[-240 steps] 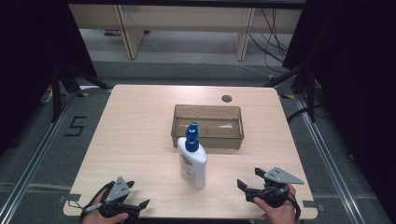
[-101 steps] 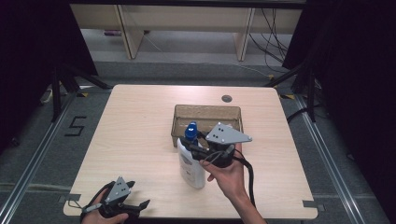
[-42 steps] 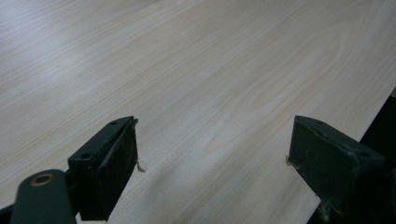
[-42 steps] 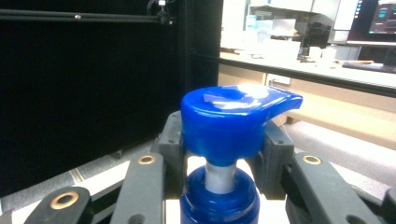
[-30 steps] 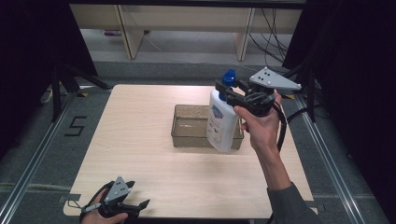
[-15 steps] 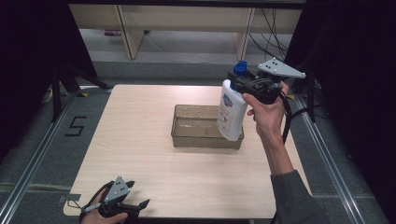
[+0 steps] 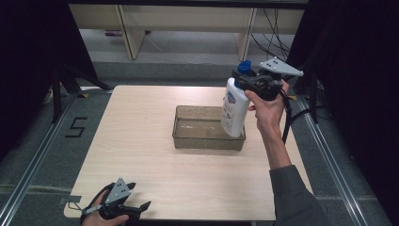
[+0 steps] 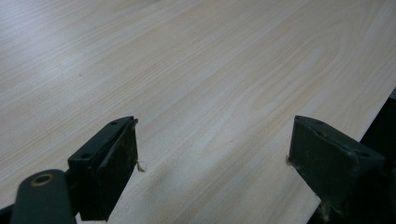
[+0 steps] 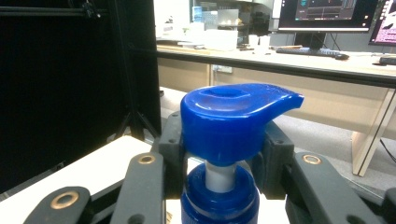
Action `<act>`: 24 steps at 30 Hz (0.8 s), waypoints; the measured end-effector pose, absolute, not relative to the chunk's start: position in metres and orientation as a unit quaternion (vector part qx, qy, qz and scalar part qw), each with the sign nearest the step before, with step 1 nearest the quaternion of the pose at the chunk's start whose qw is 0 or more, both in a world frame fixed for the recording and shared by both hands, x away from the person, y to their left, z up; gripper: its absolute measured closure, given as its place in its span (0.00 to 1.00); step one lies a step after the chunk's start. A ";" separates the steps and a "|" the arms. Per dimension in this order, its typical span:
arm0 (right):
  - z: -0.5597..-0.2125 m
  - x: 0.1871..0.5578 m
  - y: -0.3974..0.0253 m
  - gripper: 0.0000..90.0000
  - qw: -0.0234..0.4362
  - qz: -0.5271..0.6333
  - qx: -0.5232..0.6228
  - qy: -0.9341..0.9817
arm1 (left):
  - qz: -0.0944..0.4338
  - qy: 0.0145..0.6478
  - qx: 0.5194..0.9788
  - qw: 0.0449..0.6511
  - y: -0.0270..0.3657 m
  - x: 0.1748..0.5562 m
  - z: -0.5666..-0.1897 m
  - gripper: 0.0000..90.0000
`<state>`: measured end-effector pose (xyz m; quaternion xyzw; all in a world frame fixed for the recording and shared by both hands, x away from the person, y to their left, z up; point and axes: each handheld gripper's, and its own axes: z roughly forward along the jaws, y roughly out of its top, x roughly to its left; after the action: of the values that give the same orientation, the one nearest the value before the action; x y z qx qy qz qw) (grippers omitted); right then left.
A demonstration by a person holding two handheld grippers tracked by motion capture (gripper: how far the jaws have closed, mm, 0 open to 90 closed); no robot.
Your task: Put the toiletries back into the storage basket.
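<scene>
A white pump bottle (image 7: 234,109) with a blue pump head (image 9: 233,117) hangs upright in the air over the right end of a clear brownish bin (image 7: 197,133). My right gripper (image 7: 251,84) is shut on the bottle's neck just under the pump head, its jaws pressing from both sides in the right gripper view. The bottle's base sits level with the bin's right rim. My left gripper (image 7: 139,210) rests at the table's near left edge, open, with bare wood between its fingers (image 8: 112,161).
The light wooden table (image 7: 141,141) has free room left of and in front of the bin. A small dark round mark sits near its far edge. Black frame posts and a metal rail flank the table; desks and monitors stand behind.
The right gripper has carried the bottle from above the bin's right side a little farther right and back, still held high. The left gripper has not moved.
</scene>
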<state>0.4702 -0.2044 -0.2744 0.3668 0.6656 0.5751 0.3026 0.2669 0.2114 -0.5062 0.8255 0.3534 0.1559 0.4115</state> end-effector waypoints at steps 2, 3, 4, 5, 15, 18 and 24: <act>-0.277 0.473 -0.205 0.68 0.302 0.575 0.368 0.665 | 0.156 0.354 0.827 0.407 0.212 0.267 -0.505 0.17; -0.279 0.475 -0.205 0.68 0.302 0.577 0.368 0.664 | 0.156 0.354 0.828 0.407 0.212 0.267 -0.505 0.17; -0.280 0.476 -0.205 0.68 0.302 0.576 0.369 0.664 | 0.156 0.353 0.826 0.412 0.211 0.267 -0.506 0.17; -0.281 0.477 -0.205 0.68 0.300 0.574 0.373 0.664 | 0.155 0.353 0.826 0.411 0.211 0.267 -0.506 0.17; -0.296 0.485 -0.206 0.68 0.294 0.570 0.384 0.665 | 0.157 0.351 0.830 0.405 0.213 0.267 -0.505 0.17; -0.300 0.486 -0.206 0.68 0.294 0.568 0.383 0.666 | 0.155 0.354 0.826 0.410 0.212 0.266 -0.505 0.17; -0.307 0.487 -0.206 0.68 0.292 0.565 0.389 0.666 | 0.160 0.347 0.832 0.402 0.213 0.268 -0.505 0.17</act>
<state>0.4866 -0.2064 -0.3071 0.3891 0.6662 0.5654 0.2918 0.2676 0.2130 -0.5054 0.8318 0.3475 0.1604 0.4022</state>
